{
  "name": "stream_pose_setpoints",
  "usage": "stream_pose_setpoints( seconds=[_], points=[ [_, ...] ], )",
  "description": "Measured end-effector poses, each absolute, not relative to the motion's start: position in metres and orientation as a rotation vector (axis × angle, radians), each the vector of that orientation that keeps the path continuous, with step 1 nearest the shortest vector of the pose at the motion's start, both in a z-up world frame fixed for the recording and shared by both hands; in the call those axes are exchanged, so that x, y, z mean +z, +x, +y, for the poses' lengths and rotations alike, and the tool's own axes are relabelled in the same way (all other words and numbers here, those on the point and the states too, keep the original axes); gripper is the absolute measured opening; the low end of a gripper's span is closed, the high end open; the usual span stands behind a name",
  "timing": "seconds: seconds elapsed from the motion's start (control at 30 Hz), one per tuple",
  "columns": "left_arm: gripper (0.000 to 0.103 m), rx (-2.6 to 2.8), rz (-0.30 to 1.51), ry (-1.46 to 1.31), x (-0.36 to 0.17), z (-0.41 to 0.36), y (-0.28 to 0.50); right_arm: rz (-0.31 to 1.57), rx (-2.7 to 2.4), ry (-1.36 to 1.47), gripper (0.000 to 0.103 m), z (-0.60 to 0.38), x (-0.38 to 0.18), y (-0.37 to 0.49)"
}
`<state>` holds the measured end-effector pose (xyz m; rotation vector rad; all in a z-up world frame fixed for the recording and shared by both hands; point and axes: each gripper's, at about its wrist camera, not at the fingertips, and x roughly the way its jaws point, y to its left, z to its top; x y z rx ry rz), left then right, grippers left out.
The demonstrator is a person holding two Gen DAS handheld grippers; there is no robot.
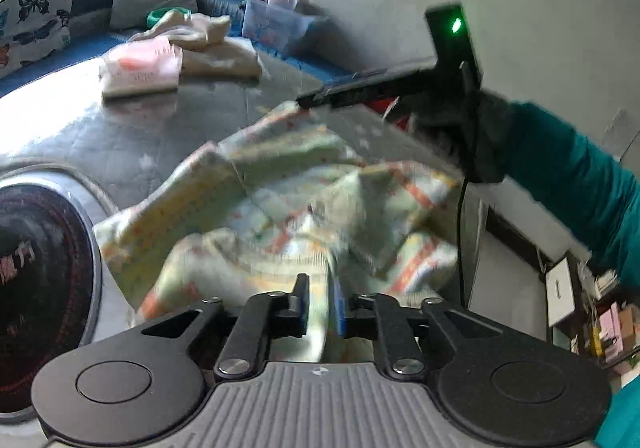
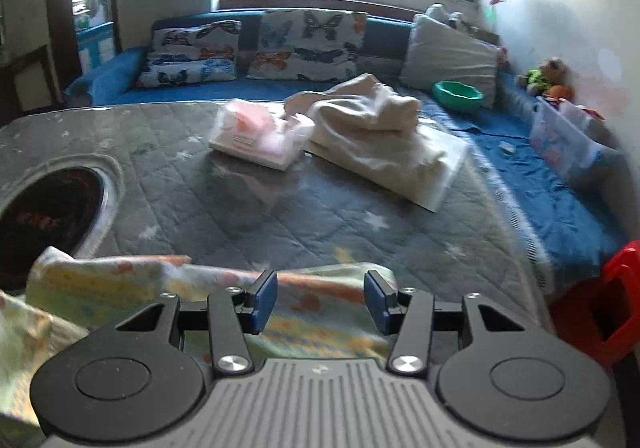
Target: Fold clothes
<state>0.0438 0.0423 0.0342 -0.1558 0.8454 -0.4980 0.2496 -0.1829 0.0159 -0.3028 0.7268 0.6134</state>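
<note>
A pale green and yellow patterned garment (image 1: 280, 199) lies crumpled on the grey quilted table cover (image 1: 120, 135). My left gripper (image 1: 323, 308) stands at its near edge, with a fold of the fabric pinched between its narrow-set pads. A gloved hand with a teal sleeve (image 1: 568, 175) holds my right gripper (image 1: 312, 100), whose fingertips are at the garment's far edge. In the right wrist view the right gripper (image 2: 322, 296) stands open over the garment (image 2: 120, 276). The cloth lies under the gap and is not pinched.
A round black hob (image 2: 48, 215) is set into the table at the left. Farther back lie a pink tissue pack (image 2: 260, 135) and a cream pile of clothes (image 2: 372, 127). Behind runs a blue sofa (image 2: 540, 183) with cushions. A red stool (image 2: 600, 308) stands at the right.
</note>
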Motion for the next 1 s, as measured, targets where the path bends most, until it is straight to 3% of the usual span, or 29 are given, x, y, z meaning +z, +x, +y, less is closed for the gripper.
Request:
stream_pose_setpoints(
  seconds=[0.1,0.33,0.4,0.63,0.67,0.73,0.77,0.8,0.87,1.0],
  points=[
    [0.038,-0.46,0.783,-0.17,0.046,0.058,0.05,0.733,0.711,-0.322,0.048,-0.163,0.014,0.247],
    [0.049,-0.231,0.755,-0.217,0.047,0.107,0.087,0.753,0.893,-0.409,0.054,-0.111,-0.006,0.241],
    [0.058,-0.172,0.785,-0.21,0.036,0.115,0.099,0.761,0.913,-0.432,0.054,-0.103,-0.013,0.242],
    [0.063,-0.122,0.915,-0.288,-0.003,0.134,0.119,0.808,0.942,-0.455,0.051,-0.099,-0.03,0.246],
    [0.061,-0.129,0.922,-0.298,-0.006,0.134,0.118,0.809,0.939,-0.459,0.047,-0.099,-0.031,0.246],
    [0.053,-0.146,0.932,-0.31,-0.011,0.132,0.117,0.809,0.94,-0.459,0.024,-0.101,-0.029,0.244],
    [0.036,-0.157,0.934,-0.316,-0.011,0.131,0.116,0.808,0.949,-0.454,0.014,-0.102,-0.028,0.242],
    [0.026,-0.165,0.935,-0.322,-0.012,0.129,0.115,0.807,0.963,-0.447,0.006,-0.104,-0.026,0.24],
    [0.02,-0.177,0.915,-0.33,-0.009,0.127,0.111,0.78,0.971,-0.453,0.003,-0.108,-0.02,0.229],
    [0.016,-0.244,0.832,-0.303,0.011,0.114,0.093,0.747,0.98,-0.467,0.004,-0.123,-0.009,0.209]
  ],
)
